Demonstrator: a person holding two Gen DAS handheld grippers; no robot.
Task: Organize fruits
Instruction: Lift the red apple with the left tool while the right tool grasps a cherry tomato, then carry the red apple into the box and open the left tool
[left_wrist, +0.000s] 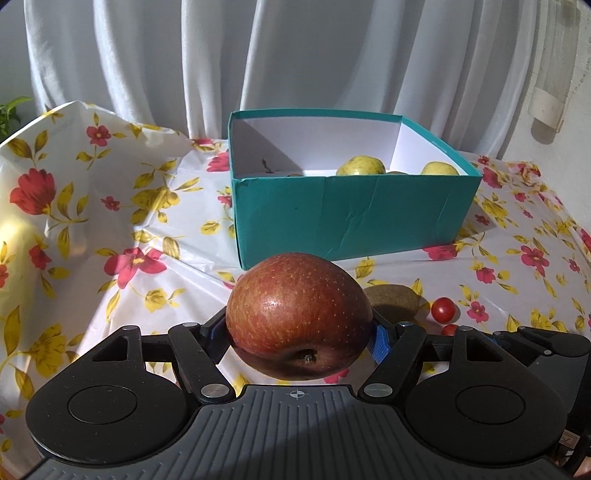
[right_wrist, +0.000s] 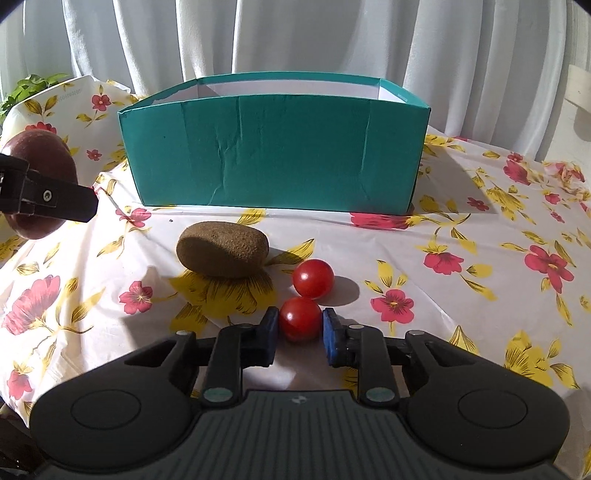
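Note:
A dark red apple (left_wrist: 299, 314) hangs above the table with my left gripper (left_wrist: 299, 336) shut on it, blue pads on both its sides. The same apple (right_wrist: 40, 158) shows at the left edge of the right wrist view. My right gripper (right_wrist: 300, 328) is down at the table, shut on a cherry tomato (right_wrist: 300, 319). A second cherry tomato (right_wrist: 313, 278) touches it just behind. A brown kiwi (right_wrist: 222, 249) lies to their left. Behind stands an open teal box (left_wrist: 351, 214) with yellow fruits (left_wrist: 360, 165) inside.
A floral plastic tablecloth (right_wrist: 461, 258) covers the table and is bunched up high at the left (left_wrist: 55, 155). White curtains (left_wrist: 295, 55) hang close behind the box. A green plant (right_wrist: 29, 86) peeks in at the far left.

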